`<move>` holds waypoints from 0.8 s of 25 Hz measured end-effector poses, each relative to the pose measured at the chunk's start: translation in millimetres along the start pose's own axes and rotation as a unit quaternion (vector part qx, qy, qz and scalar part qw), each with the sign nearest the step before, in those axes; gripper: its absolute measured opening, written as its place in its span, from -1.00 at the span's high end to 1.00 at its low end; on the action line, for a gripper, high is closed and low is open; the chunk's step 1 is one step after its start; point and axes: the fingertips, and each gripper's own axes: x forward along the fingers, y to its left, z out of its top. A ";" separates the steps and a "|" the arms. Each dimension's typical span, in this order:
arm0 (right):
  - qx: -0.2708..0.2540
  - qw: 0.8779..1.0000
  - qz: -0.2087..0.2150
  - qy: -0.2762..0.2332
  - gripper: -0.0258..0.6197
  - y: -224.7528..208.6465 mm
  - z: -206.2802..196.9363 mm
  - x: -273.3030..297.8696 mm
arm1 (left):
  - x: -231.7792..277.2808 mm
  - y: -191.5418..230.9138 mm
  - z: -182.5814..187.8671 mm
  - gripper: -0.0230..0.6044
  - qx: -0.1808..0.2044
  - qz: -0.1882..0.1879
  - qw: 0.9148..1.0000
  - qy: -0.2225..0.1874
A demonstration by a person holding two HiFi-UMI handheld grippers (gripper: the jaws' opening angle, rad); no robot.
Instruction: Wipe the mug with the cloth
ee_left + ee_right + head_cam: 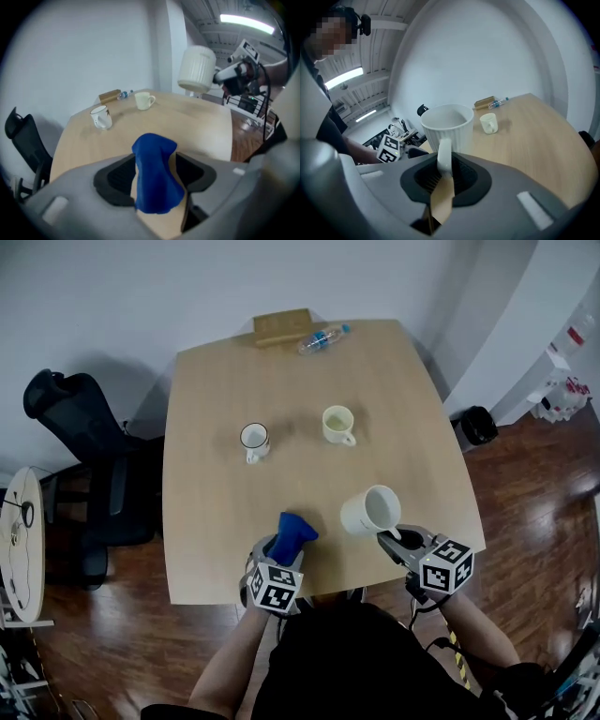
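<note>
Left tongs [157, 174] gape wide, the blue cloth [296, 529] bunched between them near the table's [281, 381] front edge. Right tongs [443, 171] pinch the white mug [447, 123] by its handle [444, 152], held above the tabletop.

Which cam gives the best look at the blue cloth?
Left gripper view: the blue cloth stands large and centred between the spread tongs of the left gripper, folds clear. Head view shows it small by the near edge of the table, partly hidden by that gripper. Right gripper view does not show it.
</note>
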 end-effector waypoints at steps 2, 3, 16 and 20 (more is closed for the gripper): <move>0.005 1.000 0.008 -0.004 0.80 4.8 6.5 -0.2 | 20.3 5.3 -5.7 0.07 0.002 0.011 0.999 0.030; 0.005 1.000 0.011 -0.006 0.80 6.7 9.4 -0.2 | 29.9 7.4 -10.2 0.07 0.002 0.014 0.999 0.049; 0.086 0.994 0.047 -0.050 0.80 19.8 47.1 5.4 | -133.4 -14.1 171.6 0.57 0.071 -0.037 0.956 -0.282; 0.142 0.984 0.085 -0.066 0.80 34.7 62.0 15.1 | -167.4 -69.5 222.2 0.56 0.260 0.017 0.906 -0.333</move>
